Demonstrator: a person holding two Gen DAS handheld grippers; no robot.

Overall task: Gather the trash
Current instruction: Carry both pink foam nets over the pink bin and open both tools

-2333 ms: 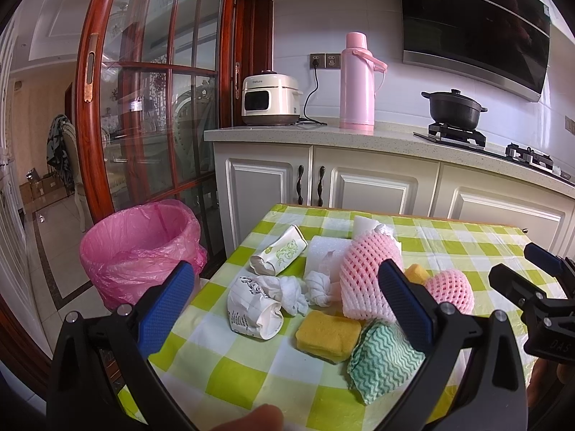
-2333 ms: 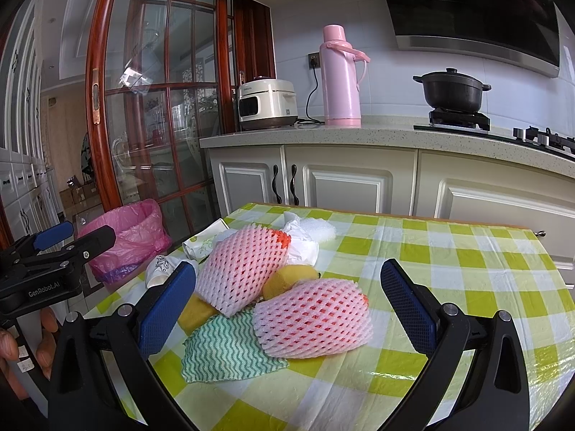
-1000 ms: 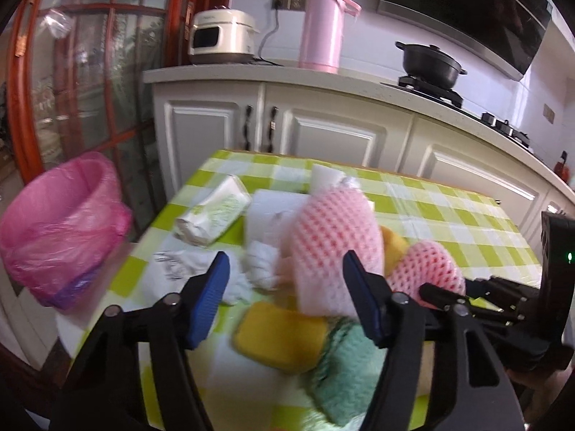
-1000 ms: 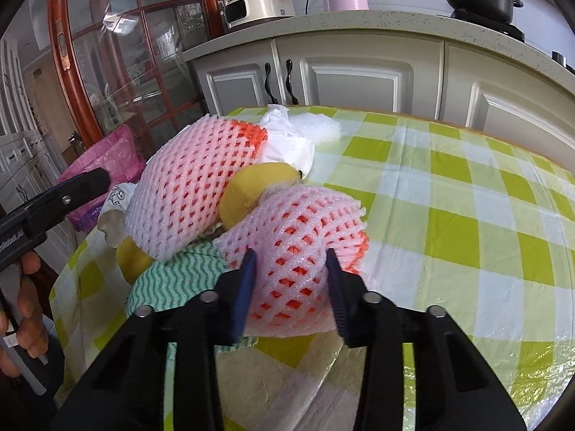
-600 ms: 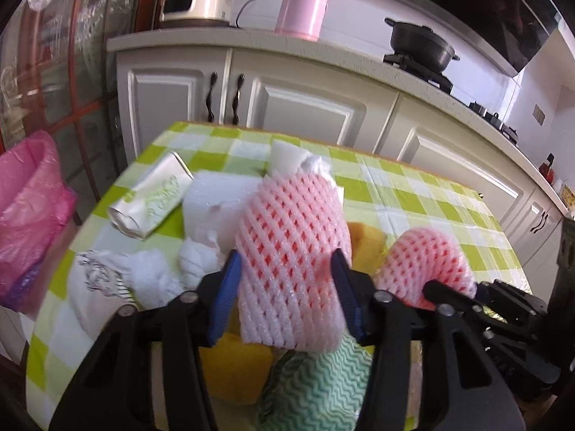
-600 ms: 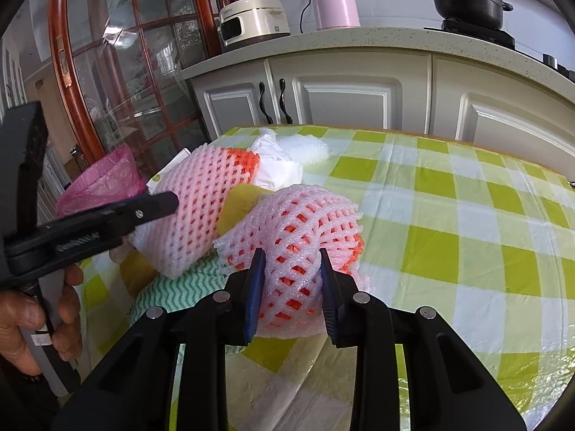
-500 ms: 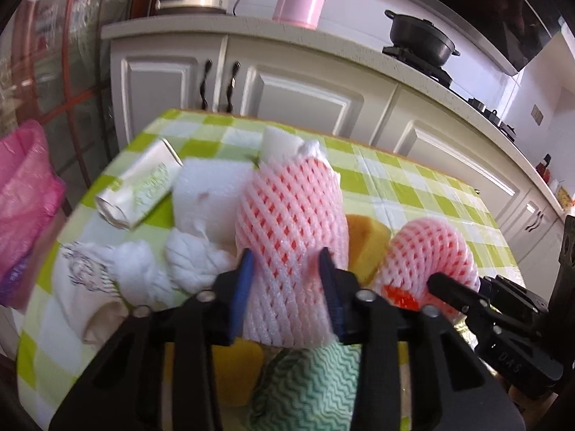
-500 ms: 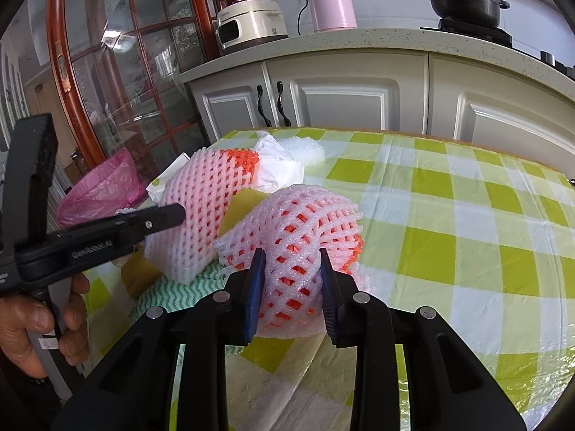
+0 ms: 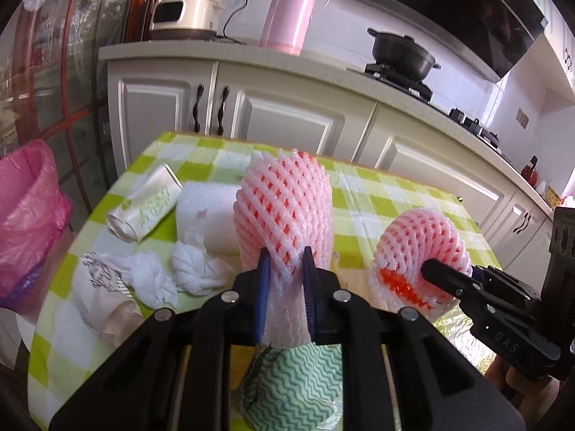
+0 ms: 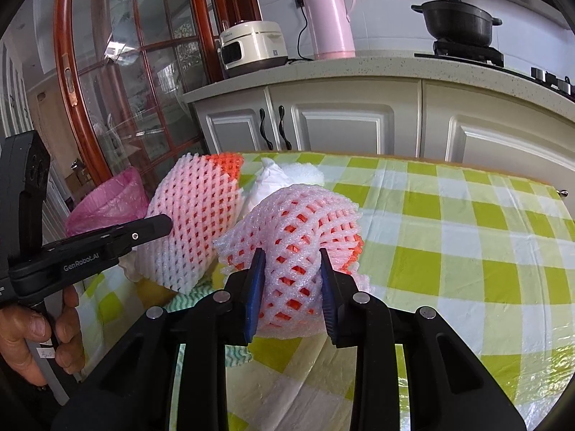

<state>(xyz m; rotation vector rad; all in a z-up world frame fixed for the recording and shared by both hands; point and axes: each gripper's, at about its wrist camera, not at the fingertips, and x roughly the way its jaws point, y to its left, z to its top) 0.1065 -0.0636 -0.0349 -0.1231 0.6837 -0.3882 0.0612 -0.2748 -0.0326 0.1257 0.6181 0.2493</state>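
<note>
My left gripper point(image 9: 284, 264) is shut on a tall pink foam net sleeve point(image 9: 284, 208), pinching its lower edge so the sleeve stands up above the checked table point(image 9: 363, 194). My right gripper point(image 10: 289, 264) is shut on a second, rounder pink foam net point(image 10: 302, 226), lifted off the cloth; the same net point(image 9: 420, 244) shows at the right of the left wrist view. A bin lined with a pink bag point(image 9: 25, 215) stands on the floor left of the table. Crumpled tissues point(image 9: 172, 273), a crushed paper cup point(image 9: 147, 208) and a white foam block point(image 9: 208, 204) lie on the left of the table.
A green wavy cloth point(image 9: 294, 388) and a yellow sponge lie under the left gripper. White cabinets point(image 10: 341, 125) with a worktop run behind the table, carrying a rice cooker point(image 9: 187, 10), a pink thermos point(image 9: 291, 7) and a black pot point(image 9: 399, 54). A hand point(image 10: 32, 337) grips the left tool.
The left jaws have come together on the tall foam net and pinched it narrow. The right gripper has lifted its foam net a little off the table.
</note>
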